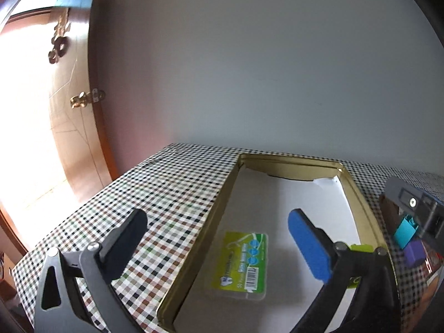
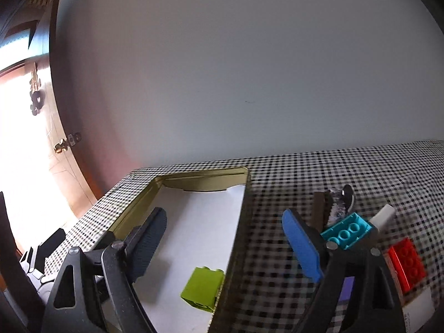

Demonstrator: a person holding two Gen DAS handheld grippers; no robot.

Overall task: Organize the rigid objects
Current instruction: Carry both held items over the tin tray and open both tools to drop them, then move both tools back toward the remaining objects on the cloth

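Green card case (image 1: 241, 263) and lime brick (image 2: 202, 288) already in gold tin (image 1: 222, 211); left gripper (image 1: 213, 230) and right gripper (image 2: 230, 238) gape wide, empty; teal brick (image 2: 347, 230), red brick (image 2: 406, 263), brush (image 2: 337, 202) wait outside on checked cloth (image 2: 277, 249).

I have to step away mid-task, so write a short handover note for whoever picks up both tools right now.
Left tool: open, empty, over the near end of the gold tin.
Right tool: open, empty, over the tin's right wall.
Done: green-labelled card pack and lime brick lie in the tin on its white liner.
Left: on the checked cloth right of the tin wait the teal brick, red brick, a purple brick, a brush and a white piece.
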